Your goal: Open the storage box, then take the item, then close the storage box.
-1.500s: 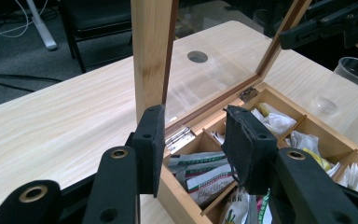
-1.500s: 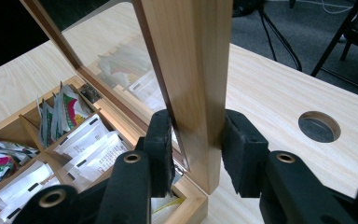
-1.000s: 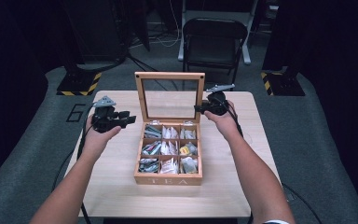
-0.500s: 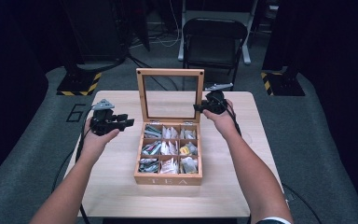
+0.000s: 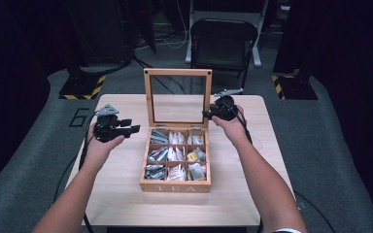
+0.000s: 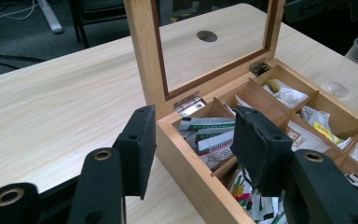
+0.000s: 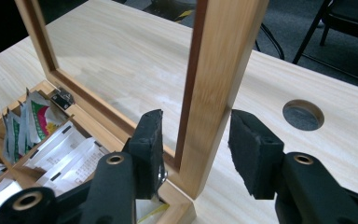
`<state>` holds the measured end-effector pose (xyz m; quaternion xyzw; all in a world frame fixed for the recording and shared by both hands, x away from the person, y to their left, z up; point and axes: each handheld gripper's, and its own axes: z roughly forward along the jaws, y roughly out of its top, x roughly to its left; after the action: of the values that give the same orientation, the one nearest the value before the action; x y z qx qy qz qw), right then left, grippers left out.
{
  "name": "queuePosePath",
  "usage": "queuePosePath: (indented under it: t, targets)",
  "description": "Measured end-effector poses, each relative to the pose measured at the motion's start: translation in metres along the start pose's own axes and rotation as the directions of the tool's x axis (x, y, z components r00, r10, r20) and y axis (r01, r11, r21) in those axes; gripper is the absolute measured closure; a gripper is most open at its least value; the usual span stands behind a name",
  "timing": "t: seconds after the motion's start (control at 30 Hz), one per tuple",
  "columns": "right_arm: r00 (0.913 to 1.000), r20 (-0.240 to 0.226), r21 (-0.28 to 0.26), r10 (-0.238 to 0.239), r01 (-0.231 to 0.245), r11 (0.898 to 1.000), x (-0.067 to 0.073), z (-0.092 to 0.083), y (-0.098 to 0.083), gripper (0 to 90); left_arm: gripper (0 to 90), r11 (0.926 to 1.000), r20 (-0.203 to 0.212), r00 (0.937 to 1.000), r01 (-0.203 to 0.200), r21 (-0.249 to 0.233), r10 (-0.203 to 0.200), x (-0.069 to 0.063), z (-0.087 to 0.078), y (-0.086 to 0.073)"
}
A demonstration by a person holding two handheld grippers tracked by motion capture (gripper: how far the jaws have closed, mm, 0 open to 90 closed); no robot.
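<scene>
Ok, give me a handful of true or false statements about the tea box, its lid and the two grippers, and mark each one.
1. The lid of the tea box stands upright and open. True.
2. The right gripper has the lid's side frame between its jaws with gaps on both sides. True: its jaws have just been opening, and the pads no longer press on the wood.
3. The left gripper holds a tea bag. False: nothing is clamped; its jaws have just been opening and straddle the box's side wall.
4. The box compartments are empty. False: tea bags fill them.
5. The lid has a solid wooden panel. False: it is a clear pane, with the table visible through it.
</scene>
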<state>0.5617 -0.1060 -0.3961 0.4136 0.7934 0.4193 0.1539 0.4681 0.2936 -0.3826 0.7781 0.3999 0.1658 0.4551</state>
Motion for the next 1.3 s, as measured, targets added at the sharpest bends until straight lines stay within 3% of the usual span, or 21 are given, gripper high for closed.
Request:
queuePosePath:
  t: [0.33,0.63,0.77,0.93,1.1,1.3]
  targets:
    - [0.9994,-0.007,-0.012,-0.033,0.033,0.999,0.007,-0.016,-0.003,53.8,46.1,1.0,-0.006,1.0,-0.003,0.001,0.003,-0.002,0.002,0.002]
    - [0.9965,-0.026,-0.014,-0.079,0.079,0.997,0.024,-0.029,-0.008,49.1,45.3,1.0,-0.01,0.9999,0.005,-0.007,-0.005,0.0,0.0,0.001]
    - [0.9938,-0.037,-0.016,-0.105,0.105,0.994,0.031,-0.034,-0.014,49.1,45.2,0.9999,-0.014,0.9999,0.007,-0.008,-0.007,0.0,-0.001,0.0]
    - [0.994,-0.043,-0.005,-0.101,0.101,0.995,0.039,-0.041,-0.023,51.8,45.0,0.9999,-0.012,0.9999,0.01,-0.006,-0.011,0.0,-0.001,-0.002]
    - [0.9873,-0.074,0.007,-0.141,0.142,0.99,0.05,-0.047,-0.033,53.3,44.9,0.9999,-0.014,0.9998,0.01,-0.005,-0.01,0.001,-0.003,-0.003]
    - [0.9849,-0.081,0.018,-0.153,0.155,0.988,0.057,-0.052,-0.043,54.5,44.8,0.9999,-0.015,0.9998,0.013,-0.004,-0.013,0.0,-0.005,-0.004]
